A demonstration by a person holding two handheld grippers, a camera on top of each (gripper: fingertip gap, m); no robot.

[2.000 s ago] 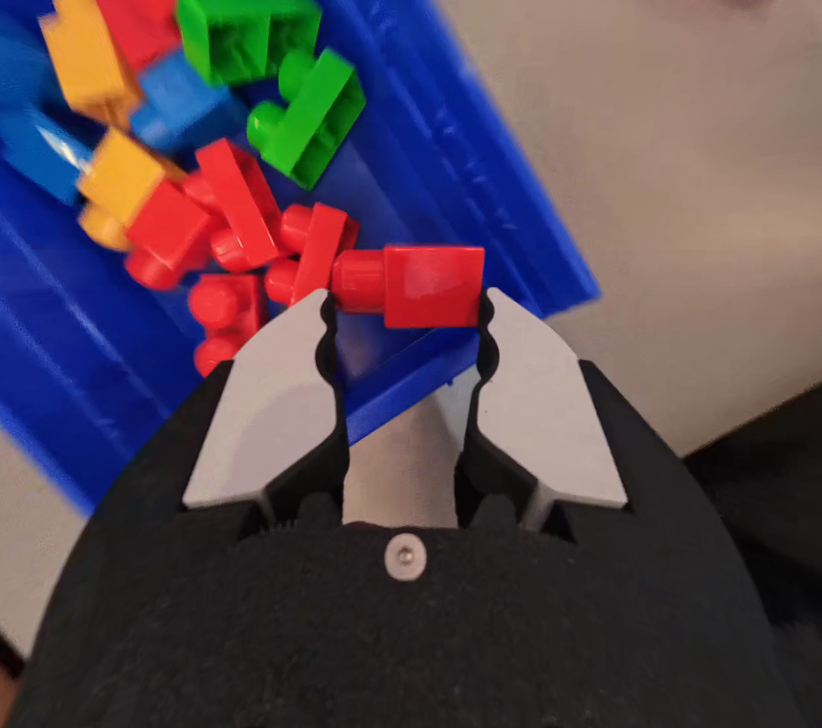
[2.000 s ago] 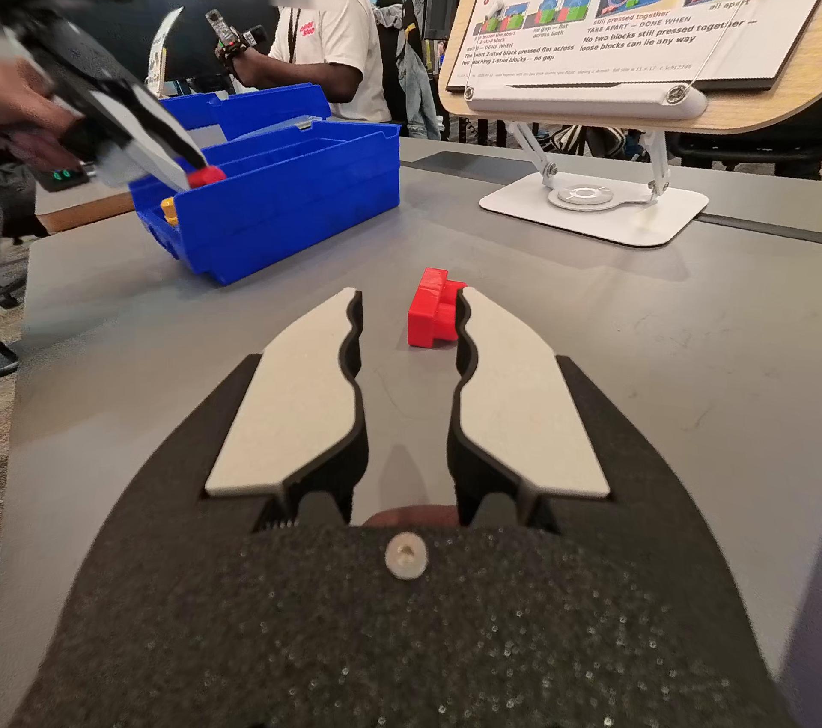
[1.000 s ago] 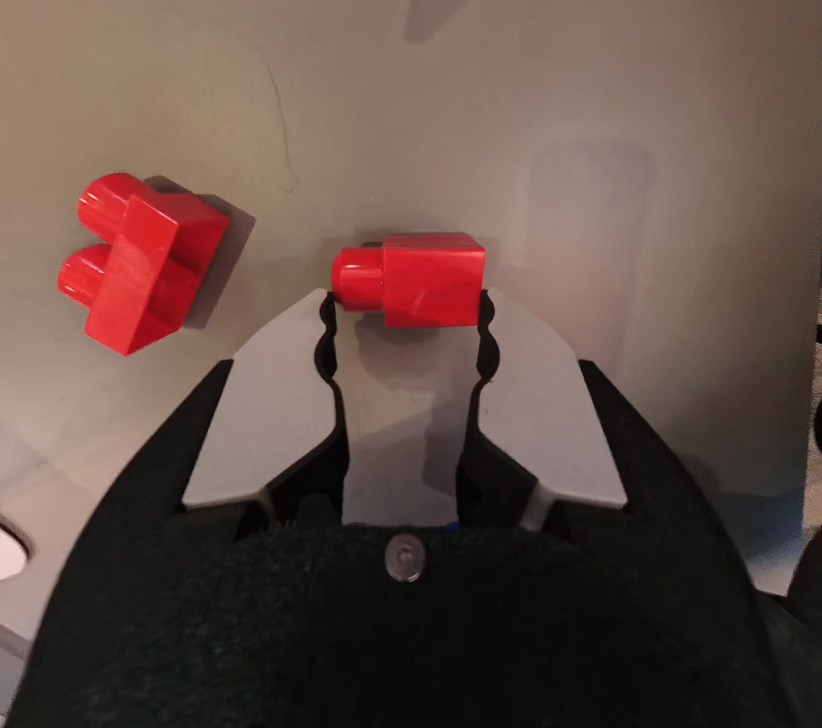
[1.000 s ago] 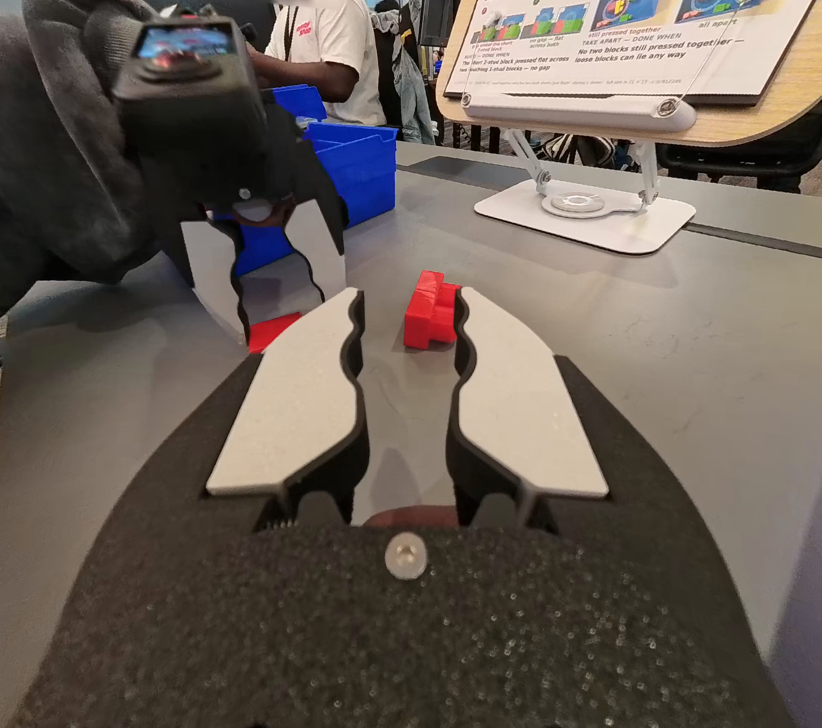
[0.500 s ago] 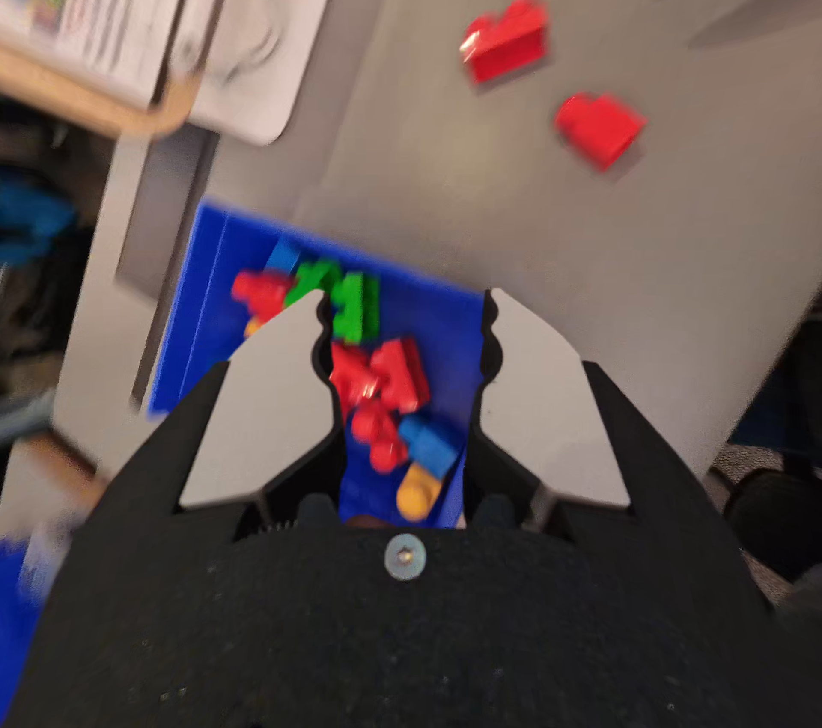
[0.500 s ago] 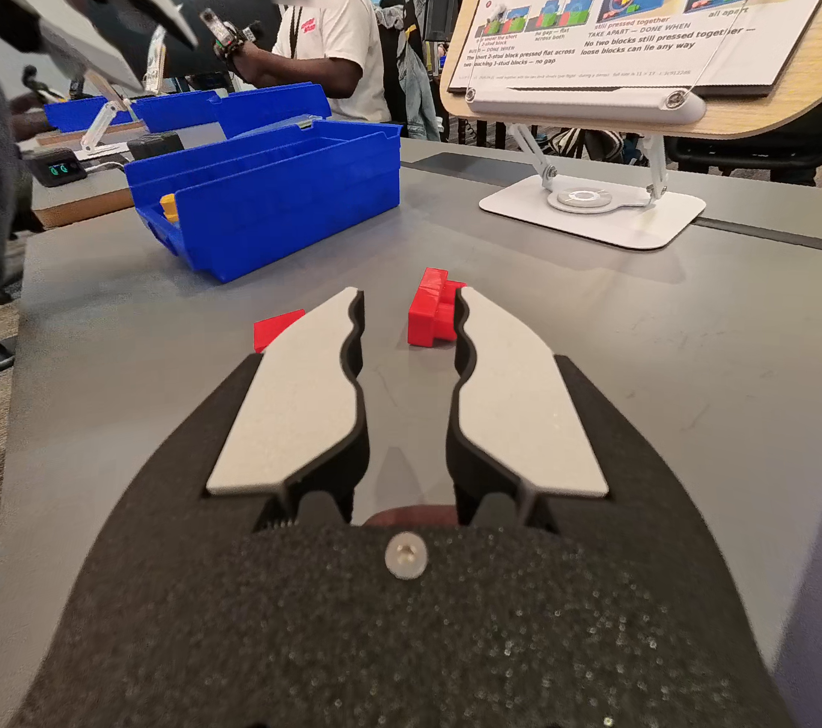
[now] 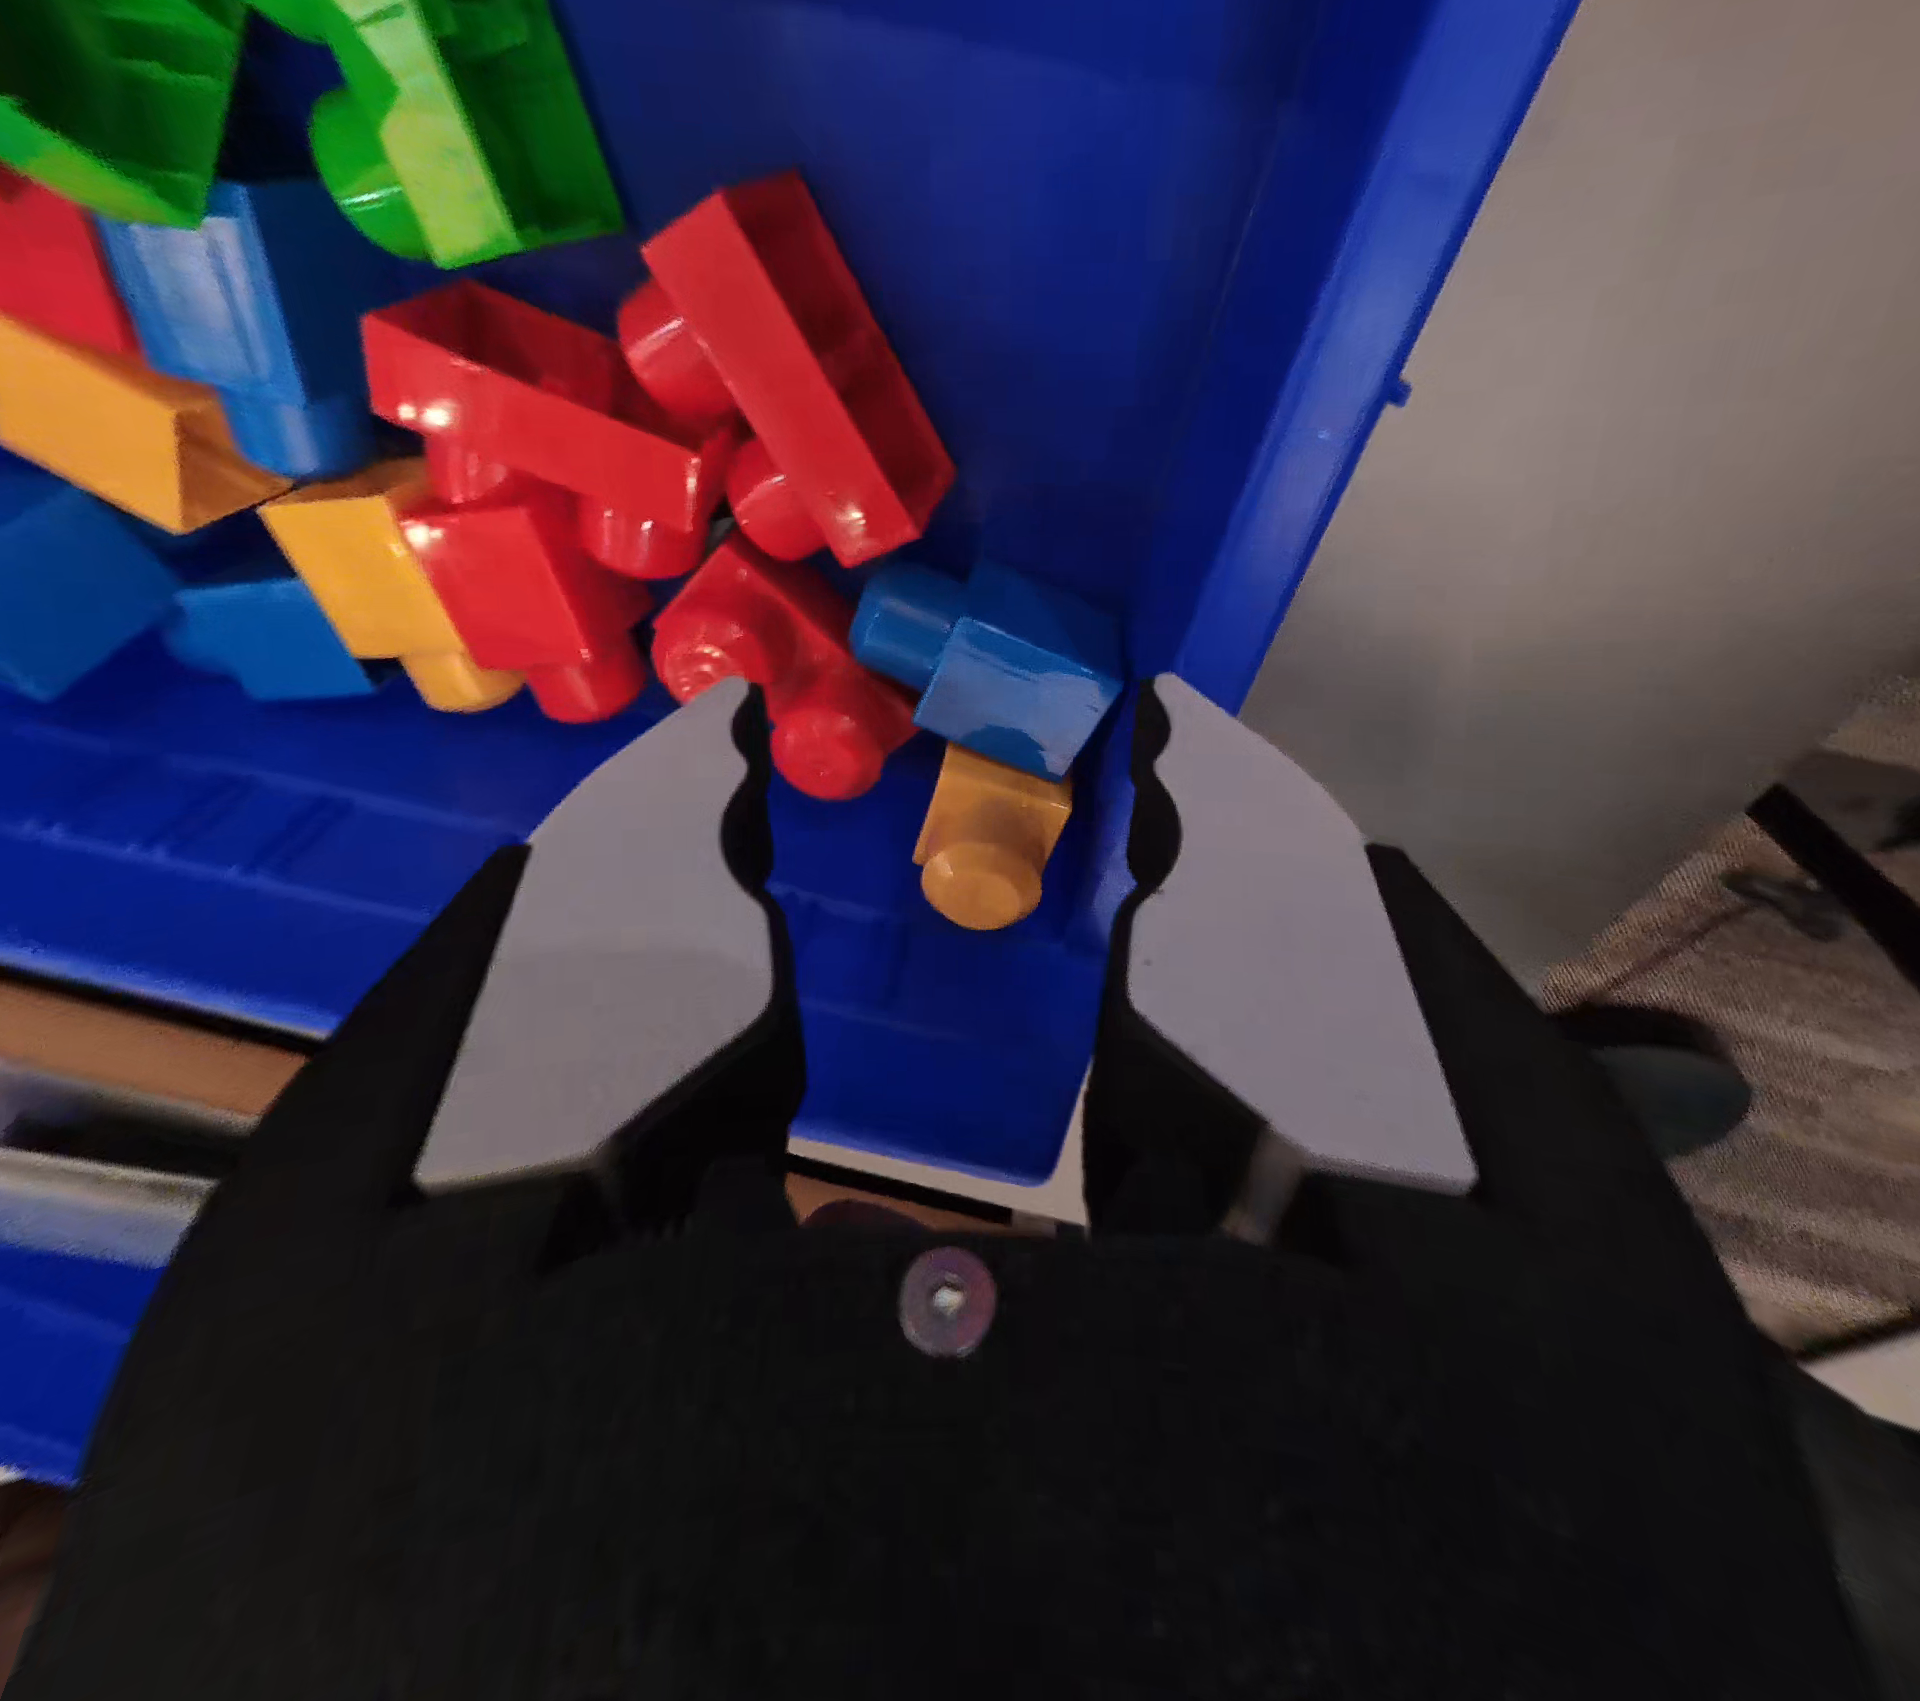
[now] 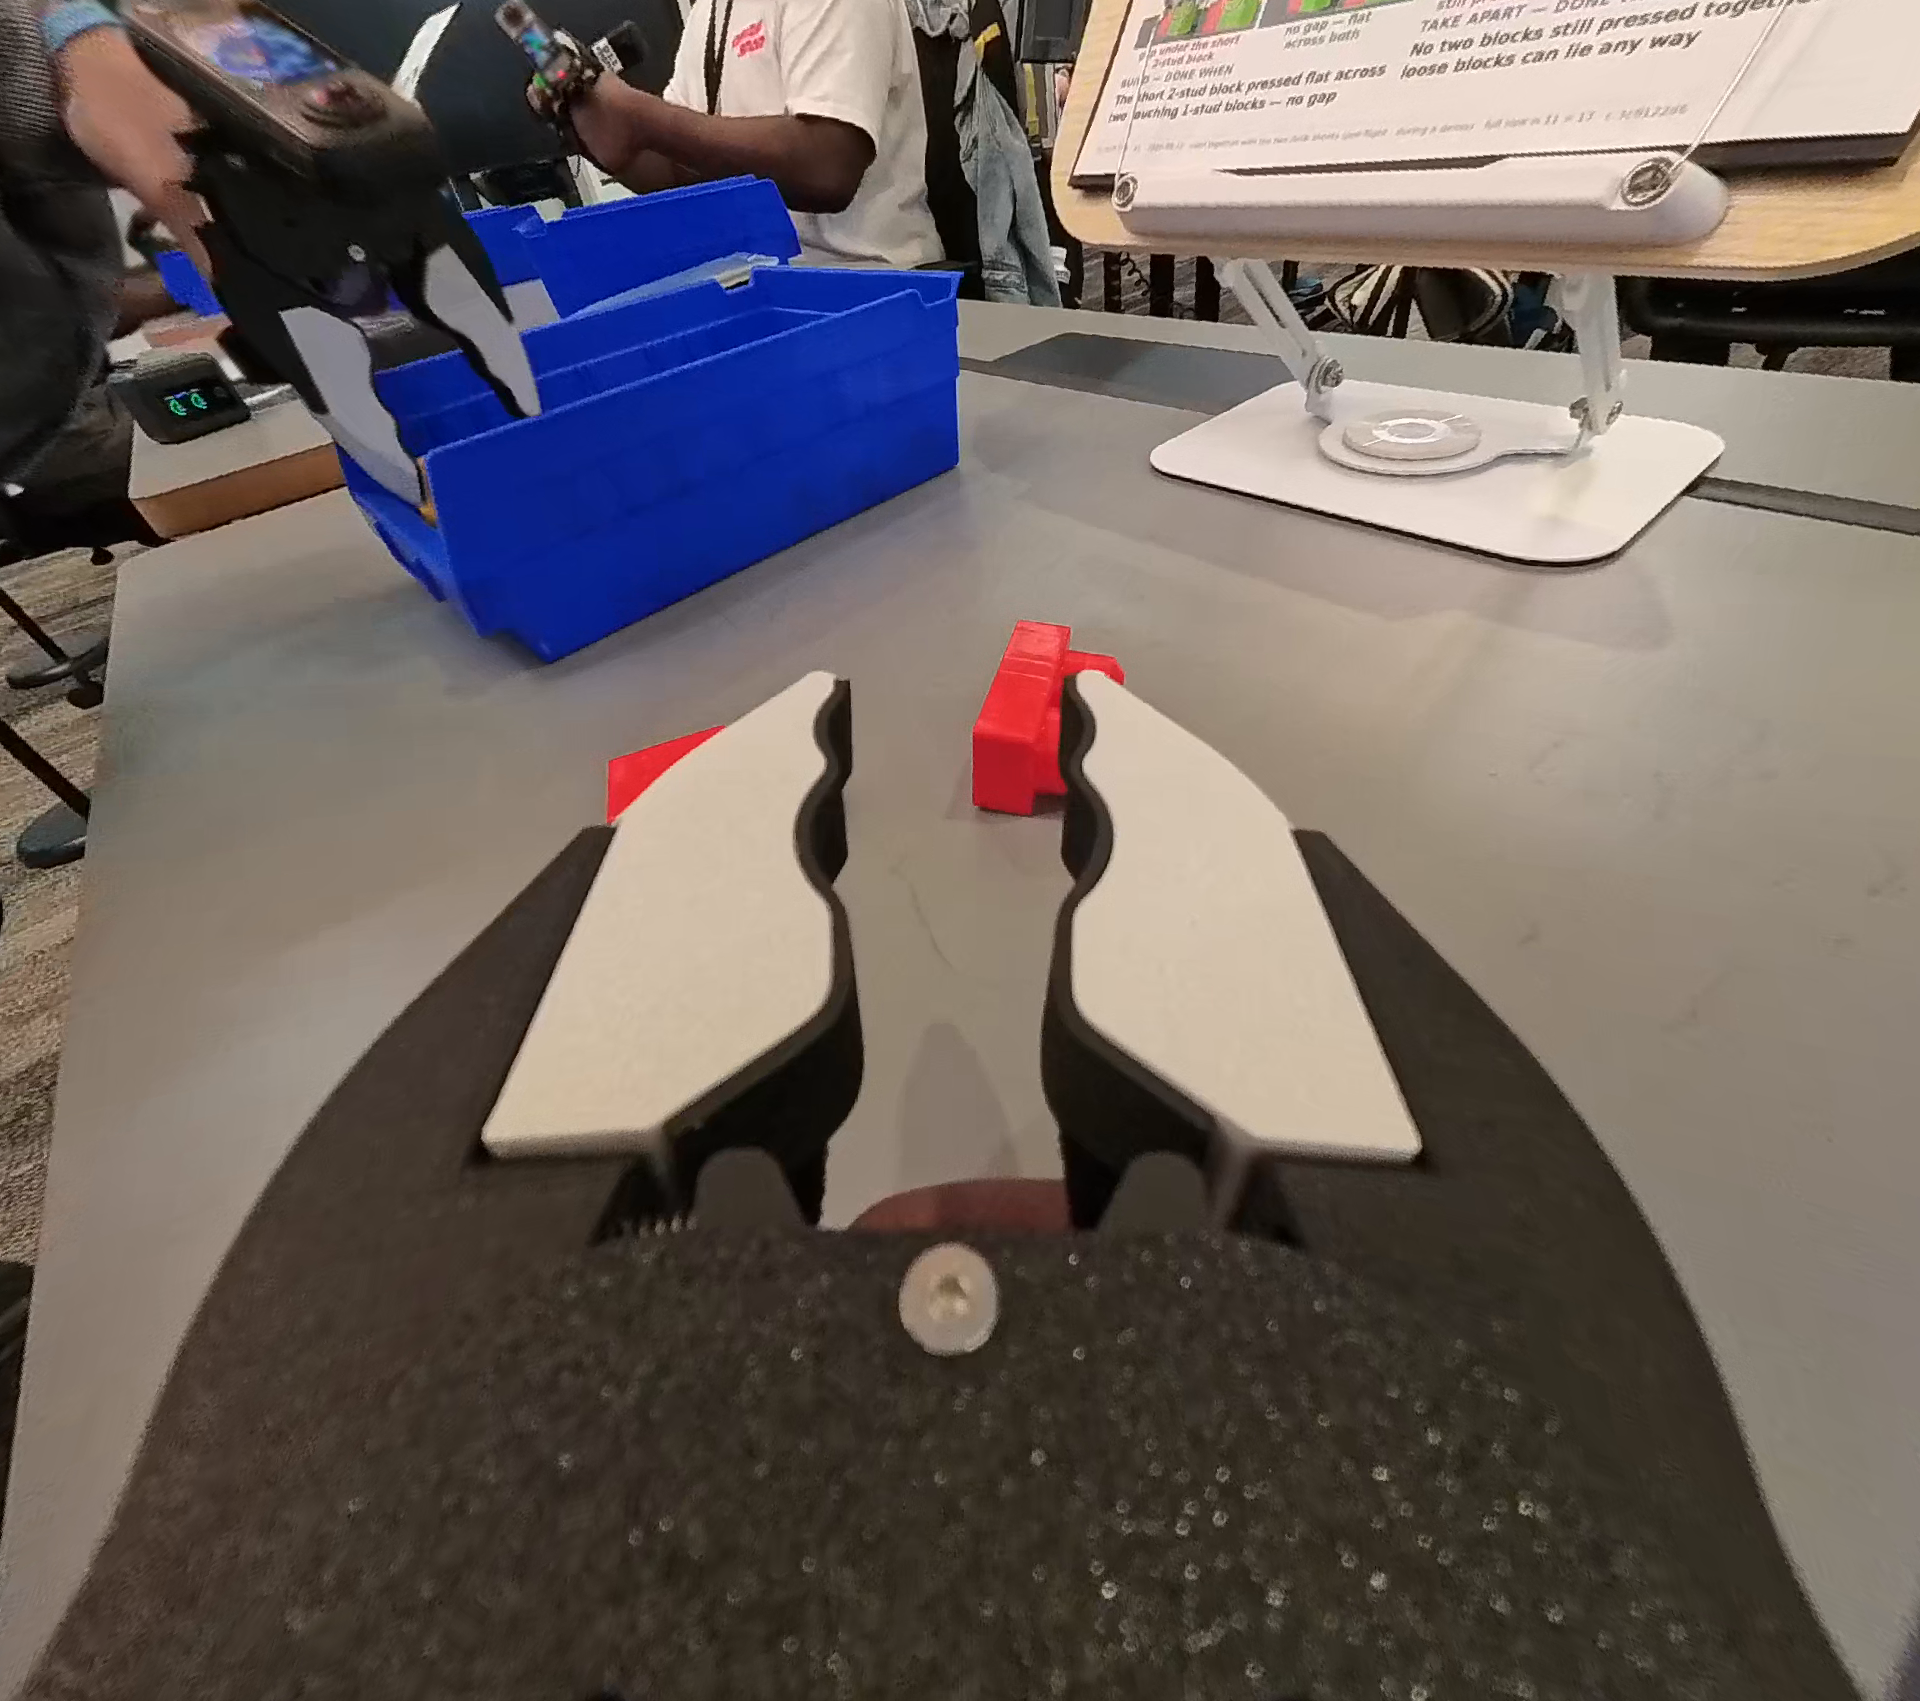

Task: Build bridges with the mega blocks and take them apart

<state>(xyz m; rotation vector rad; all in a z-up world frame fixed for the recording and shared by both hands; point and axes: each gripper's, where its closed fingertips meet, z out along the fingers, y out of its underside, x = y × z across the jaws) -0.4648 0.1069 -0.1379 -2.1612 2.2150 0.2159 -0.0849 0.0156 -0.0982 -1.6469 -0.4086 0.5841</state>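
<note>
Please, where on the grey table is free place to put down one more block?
The grey table is bare between the two-stud red block and the white stand base. Between the blue bin and the small red block it is tighter.

My left gripper (image 7: 940,701), black-bodied with two pale grey plastic fingers, points steeply downward, jaws spread wide and holding nothing. In the right wrist view it sits at ten o'clock (image 8: 431,394), gripped by my hand (image 8: 125,124) in a grey sleeve. My right gripper (image 8: 956,706), of the same build, lies low and near level, aimed toward twelve o'clock, jaws parted and empty.
</note>
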